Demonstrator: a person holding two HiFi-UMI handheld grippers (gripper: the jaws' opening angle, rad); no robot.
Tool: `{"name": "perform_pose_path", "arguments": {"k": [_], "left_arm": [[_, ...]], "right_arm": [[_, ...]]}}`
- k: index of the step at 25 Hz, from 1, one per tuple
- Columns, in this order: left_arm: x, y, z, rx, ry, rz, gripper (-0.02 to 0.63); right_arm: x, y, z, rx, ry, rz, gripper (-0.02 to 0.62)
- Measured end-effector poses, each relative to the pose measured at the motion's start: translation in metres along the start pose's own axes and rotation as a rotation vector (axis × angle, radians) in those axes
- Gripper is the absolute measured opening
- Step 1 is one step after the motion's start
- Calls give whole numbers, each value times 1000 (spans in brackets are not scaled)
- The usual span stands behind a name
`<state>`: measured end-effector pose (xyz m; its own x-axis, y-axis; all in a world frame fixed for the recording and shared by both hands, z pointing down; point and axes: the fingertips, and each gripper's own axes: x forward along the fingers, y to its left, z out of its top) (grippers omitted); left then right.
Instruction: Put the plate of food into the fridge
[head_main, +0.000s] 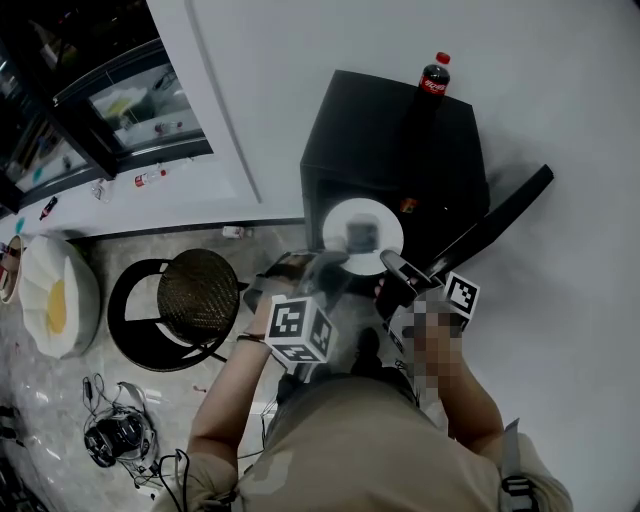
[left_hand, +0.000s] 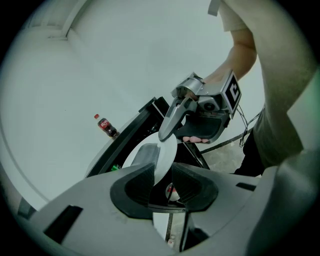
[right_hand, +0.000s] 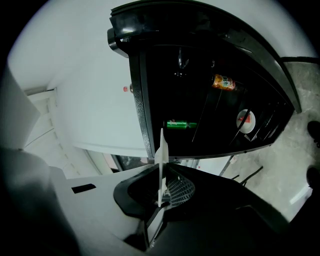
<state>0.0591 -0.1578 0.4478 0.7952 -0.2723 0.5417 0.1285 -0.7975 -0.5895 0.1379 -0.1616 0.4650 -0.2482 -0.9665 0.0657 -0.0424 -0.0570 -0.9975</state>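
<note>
My left tool (left_hand: 161, 171) is pinching the near-left rim of the plate (left_hand: 150, 152), and my right tool (right_hand: 161, 176) is clamped on the opposite rim, which shows edge-on between its jaws. So the plate hangs in the air between the two, roughly level, with the dark food (head_main: 360, 236) sitting in its middle, just in front of the open fridge (right_hand: 137, 85).

I judge this to be the carry-in step: the plate is lifted and lined up, but not yet inside. Next I need to push both tools forward together, keep the plate flat, and pick a bare stretch of shelf.

Inside, a green can (right_hand: 181, 124) lies on a shelf near the left wall and an orange packet (right_hand: 224, 82) sits higher up, so the plate has to go in clear of both. The door (head_main: 500, 222) stands swung out on the right, close to my right tool. A cola bottle (head_main: 434, 76) stands on top of the fridge, out of the way. To the left a stool (head_main: 198, 295) stands on the floor, with cables (head_main: 120, 435) nearer still.
</note>
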Motion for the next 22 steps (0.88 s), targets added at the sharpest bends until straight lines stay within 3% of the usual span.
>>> {"name": "perform_pose_path", "arguments": {"k": [22], "left_arm": [[44, 5, -18, -86, 83, -24, 110]], "right_arm": [[12, -32, 29, 22, -57, -71, 40]]}}
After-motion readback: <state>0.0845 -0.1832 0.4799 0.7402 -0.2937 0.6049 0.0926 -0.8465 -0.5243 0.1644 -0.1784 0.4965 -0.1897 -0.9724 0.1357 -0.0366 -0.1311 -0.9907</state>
